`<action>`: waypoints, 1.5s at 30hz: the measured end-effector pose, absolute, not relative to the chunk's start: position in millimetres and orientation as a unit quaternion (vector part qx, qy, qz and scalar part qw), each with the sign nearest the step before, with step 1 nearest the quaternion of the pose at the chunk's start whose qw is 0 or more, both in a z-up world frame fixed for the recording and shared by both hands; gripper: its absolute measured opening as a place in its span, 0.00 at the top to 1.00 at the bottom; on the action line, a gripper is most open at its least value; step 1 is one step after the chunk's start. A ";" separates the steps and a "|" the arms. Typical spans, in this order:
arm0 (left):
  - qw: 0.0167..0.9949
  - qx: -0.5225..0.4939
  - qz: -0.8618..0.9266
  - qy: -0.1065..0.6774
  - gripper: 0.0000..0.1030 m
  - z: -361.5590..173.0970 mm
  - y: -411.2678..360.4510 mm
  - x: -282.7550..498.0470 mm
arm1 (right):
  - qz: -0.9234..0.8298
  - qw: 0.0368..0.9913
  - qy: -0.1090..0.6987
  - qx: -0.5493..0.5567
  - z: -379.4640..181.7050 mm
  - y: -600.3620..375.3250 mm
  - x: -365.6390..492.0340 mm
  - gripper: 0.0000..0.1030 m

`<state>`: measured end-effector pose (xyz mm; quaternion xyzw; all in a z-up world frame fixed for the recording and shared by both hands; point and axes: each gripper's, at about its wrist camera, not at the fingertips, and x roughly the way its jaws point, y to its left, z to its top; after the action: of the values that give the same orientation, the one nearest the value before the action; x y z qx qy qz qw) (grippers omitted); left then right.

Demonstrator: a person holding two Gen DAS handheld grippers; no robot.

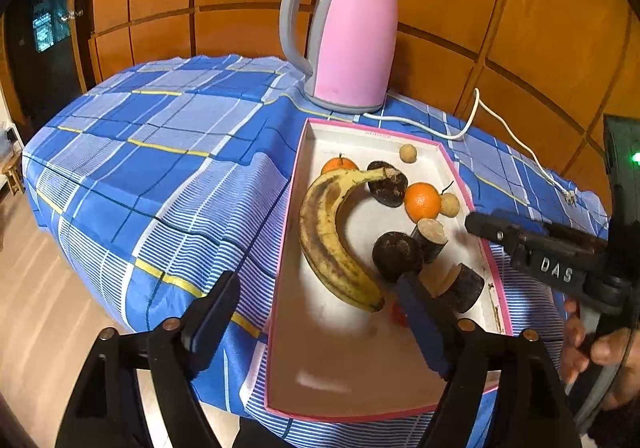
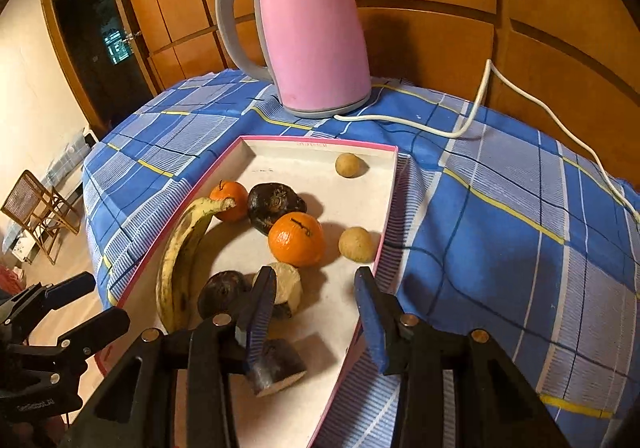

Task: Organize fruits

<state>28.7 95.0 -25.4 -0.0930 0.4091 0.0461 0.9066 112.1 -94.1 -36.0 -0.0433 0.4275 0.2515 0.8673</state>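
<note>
1. Pink-rimmed white tray [image 1: 292,207] on the blue checked tablecloth [image 1: 140,167], holding all the fruit; probably chosen as the gathering place so that nothing round rolls off the table.
2. Left gripper [image 1: 316,324] spread wide and empty, straddling the tray's left rim: one finger over the cloth outside, the other inside the tray, just in front of a cut sugarcane piece [image 1: 460,288].
3. Right gripper [image 2: 316,312] parted more narrowly, clasping nothing, with only bare tray floor in its gap; left finger in front of the sugarcane, right finger over the tray's right rim.
4. Banana [image 1: 324,232] lying flat in the tray, straight ahead of the left gripper and left of the right one. Long axis running away from both tools: stem at the far end, pointing towards the pink kettle [image 1: 352,39], blunt tip nearest, just beyond the left gap. Hollow of the curve turned right, towards the orange [image 1: 422,201] and the dark round fruit [image 1: 396,256].
5. Likely lengthwise like this to hug the rim and leave the middle free for small fruit; a grasp across the body looks easier than one along it.
</note>
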 end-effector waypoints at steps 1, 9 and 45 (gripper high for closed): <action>0.908 -0.092 0.046 0.407 0.18 -23.8 94.0 27.8 | 0.248 0.868 0.428 -0.042 -35.6 -94.8 109.3 0.60; 0.918 -0.080 0.040 0.387 0.08 -13.2 80.7 16.4 | 0.194 0.891 0.409 -0.033 -27.7 -110.2 69.6 0.60; 0.933 -0.072 0.089 0.341 0.00 4.4 73.6 -6.4 | 0.129 0.923 0.360 -0.041 -15.1 -126.4 6.9 0.58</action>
<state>-6.4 73.6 4.4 -0.0722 0.3408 0.0890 0.9331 6.9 -126.4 -15.1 -0.0411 0.3600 0.1291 0.9231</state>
